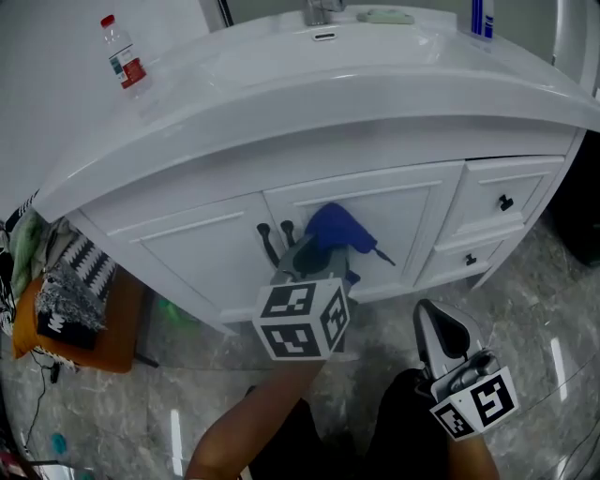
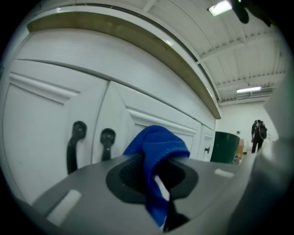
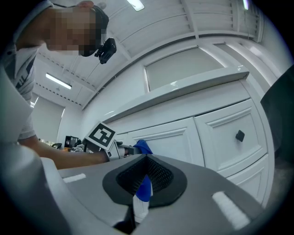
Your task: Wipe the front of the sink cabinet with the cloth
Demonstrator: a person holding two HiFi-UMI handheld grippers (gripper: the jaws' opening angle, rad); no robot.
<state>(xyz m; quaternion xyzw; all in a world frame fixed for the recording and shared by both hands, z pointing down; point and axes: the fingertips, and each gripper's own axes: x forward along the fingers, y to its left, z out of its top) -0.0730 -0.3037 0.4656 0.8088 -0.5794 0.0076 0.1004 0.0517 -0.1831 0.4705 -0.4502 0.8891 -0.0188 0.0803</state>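
Note:
The white sink cabinet [image 1: 375,220] fills the head view, with two black door handles [image 1: 274,242] at its middle. A blue cloth [image 1: 334,229] is bunched against the right-hand door panel. My left gripper [image 1: 315,249] is shut on it, its marker cube nearest the camera. In the left gripper view the cloth [image 2: 156,149] rises out of the closed jaws, just right of the handles [image 2: 76,137]. My right gripper [image 1: 439,324] hangs lower right, away from the cabinet, with its jaws together. In the right gripper view [image 3: 144,184] a thin blue-white sliver shows in the seam.
Two drawers with black knobs [image 1: 505,202] sit right of the doors. A water bottle [image 1: 122,58], a tap [image 1: 319,11] and a tube [image 1: 481,19] stand on the counter. An orange stand [image 1: 89,337] with clothes is at the left. A green bin [image 2: 225,147] stands far right.

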